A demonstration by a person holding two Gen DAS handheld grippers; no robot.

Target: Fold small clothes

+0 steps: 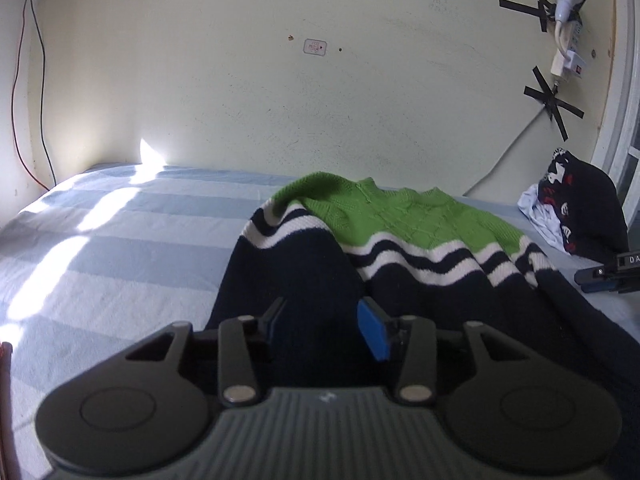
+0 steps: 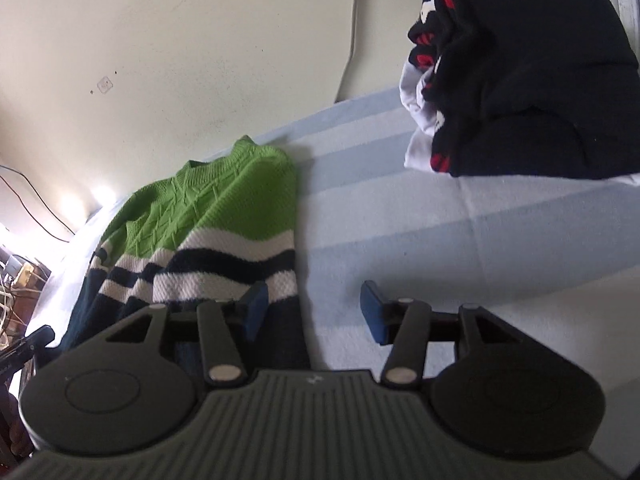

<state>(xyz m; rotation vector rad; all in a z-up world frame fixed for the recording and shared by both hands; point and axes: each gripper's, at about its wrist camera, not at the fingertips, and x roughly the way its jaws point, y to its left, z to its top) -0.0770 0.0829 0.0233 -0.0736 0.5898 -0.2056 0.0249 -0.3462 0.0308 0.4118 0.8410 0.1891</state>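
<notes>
A small knit sweater (image 1: 400, 240), green at the top, white and navy stripes, navy below, lies on the striped bed. One sleeve is folded over its left side. My left gripper (image 1: 324, 324) is open, low over the navy lower part, with nothing between its blue pads. The sweater also shows in the right wrist view (image 2: 216, 220). My right gripper (image 2: 310, 314) is open at the sweater's right edge: its left pad is over the navy hem, its right pad over bare sheet.
The bed has a light blue and white striped sheet (image 1: 120, 240). A pile of dark clothes with red and white print (image 2: 520, 68) lies at the far right by the wall. Cables and a taped lamp hang on the wall (image 1: 560, 20).
</notes>
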